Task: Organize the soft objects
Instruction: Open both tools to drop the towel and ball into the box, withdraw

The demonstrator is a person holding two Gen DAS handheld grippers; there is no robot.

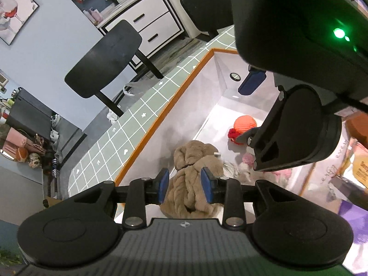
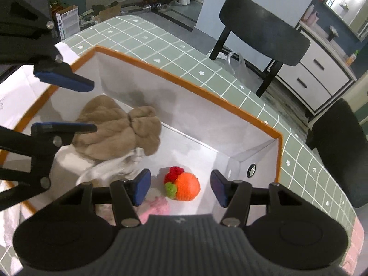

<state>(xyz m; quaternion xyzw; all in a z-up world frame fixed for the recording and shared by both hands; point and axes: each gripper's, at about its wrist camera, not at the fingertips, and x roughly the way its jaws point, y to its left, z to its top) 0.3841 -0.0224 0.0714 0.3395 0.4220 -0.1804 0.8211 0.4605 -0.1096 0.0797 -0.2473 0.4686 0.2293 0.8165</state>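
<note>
A white box with an orange rim [image 1: 161, 117] [image 2: 207, 96] stands on the green tiled table. In it lie a tan furry plush [image 1: 193, 172] [image 2: 117, 131], an orange knitted ball with red and green pompoms [image 2: 186, 186] [image 1: 245, 124], a pink soft piece [image 2: 156, 208] [image 1: 247, 158] and a whitish cloth [image 2: 110, 170]. My left gripper [image 1: 184, 187] [image 2: 89, 105] is open above the tan plush, its pads either side of it, not gripping. My right gripper [image 2: 180, 187] is open over the box, above the orange ball, and shows large at the upper right in the left wrist view.
Two black chairs [image 2: 260, 30] [image 2: 338, 151] stand beside the table. A white drawer cabinet [image 2: 322, 73] is behind them. A plastic bag [image 2: 239, 64] lies on the floor. A cardboard box [image 2: 69, 20] and clutter lie past the table's far end. A purple surface [image 1: 354, 218] is right of the box.
</note>
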